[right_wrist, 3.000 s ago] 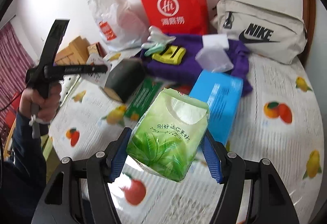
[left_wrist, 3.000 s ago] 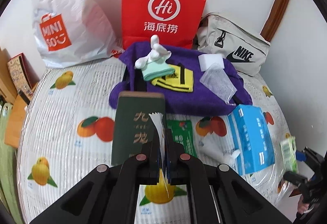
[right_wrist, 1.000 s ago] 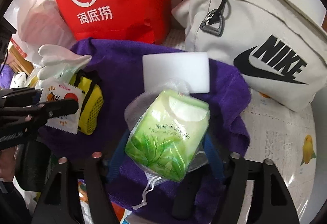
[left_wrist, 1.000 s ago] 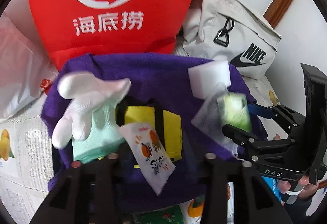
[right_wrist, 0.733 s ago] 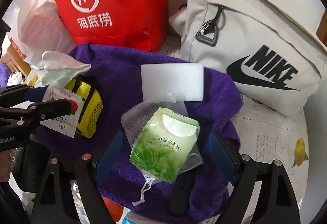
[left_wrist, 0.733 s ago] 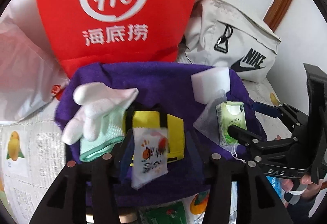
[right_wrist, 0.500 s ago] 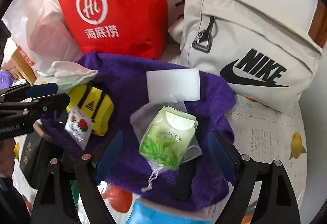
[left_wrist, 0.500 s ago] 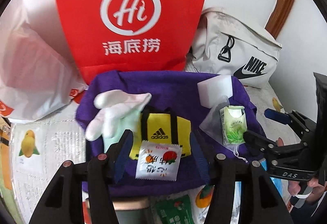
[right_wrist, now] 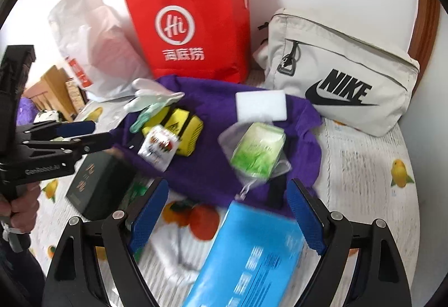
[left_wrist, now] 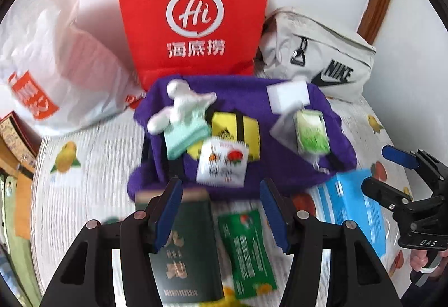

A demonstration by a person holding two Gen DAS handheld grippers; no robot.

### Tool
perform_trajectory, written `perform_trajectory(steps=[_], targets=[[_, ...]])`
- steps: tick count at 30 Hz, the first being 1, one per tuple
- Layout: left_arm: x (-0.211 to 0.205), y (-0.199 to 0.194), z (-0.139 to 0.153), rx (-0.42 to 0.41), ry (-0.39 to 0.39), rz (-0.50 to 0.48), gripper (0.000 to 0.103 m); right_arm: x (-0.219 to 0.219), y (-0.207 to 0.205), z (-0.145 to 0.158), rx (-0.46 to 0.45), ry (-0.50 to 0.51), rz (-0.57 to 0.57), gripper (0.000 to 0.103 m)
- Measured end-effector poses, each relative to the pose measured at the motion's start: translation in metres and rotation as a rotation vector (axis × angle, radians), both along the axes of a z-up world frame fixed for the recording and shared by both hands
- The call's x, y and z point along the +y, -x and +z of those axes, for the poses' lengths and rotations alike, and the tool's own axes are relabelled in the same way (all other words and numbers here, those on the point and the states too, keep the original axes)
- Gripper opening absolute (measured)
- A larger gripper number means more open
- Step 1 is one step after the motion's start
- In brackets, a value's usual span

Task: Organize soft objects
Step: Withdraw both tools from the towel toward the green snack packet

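Moved: I've let go of both packets and drawn back; left gripper [left_wrist: 221, 211] and right gripper [right_wrist: 228, 211] hang released, empty.
Sachet [left_wrist: 222, 164]: on purple towel [left_wrist: 252, 88], against the yellow pouch.
Green tissue pack [right_wrist: 256, 153]: on towel (over mesh bag).
Meaning: two sorted; blue pack [right_wrist: 252, 259] likely next.

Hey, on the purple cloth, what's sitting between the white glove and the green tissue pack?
The yellow pouch, with a small white snack packet leaning on its front edge. Both wrist views show it.

Purple towel [left_wrist: 252, 172] crowded; bags [left_wrist: 193, 16] wall off back.
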State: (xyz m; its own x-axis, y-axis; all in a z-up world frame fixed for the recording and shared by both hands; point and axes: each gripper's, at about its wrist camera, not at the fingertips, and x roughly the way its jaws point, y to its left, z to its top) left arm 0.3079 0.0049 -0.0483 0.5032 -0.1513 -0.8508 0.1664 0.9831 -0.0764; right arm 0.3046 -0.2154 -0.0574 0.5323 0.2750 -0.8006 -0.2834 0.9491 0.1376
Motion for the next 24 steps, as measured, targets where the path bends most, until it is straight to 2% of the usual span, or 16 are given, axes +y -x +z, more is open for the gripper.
perform_trajectory(steps=[12, 21, 24], targets=[[-0.006, 0.098, -0.014, 0.034, 0.007, 0.068, 0.056, -0.016, 0.067, 0.0, -0.009, -0.084, 0.007, 0.086], [-0.014, 0.122, -0.062, 0.092, 0.011, 0.13, 0.056, -0.024, 0.096, -0.007, -0.018, -0.139, 0.023, 0.086], [-0.017, 0.123, -0.072, 0.077, 0.012, 0.134, 0.056, -0.027, 0.101, -0.012, -0.012, -0.144, 0.019, 0.086]])
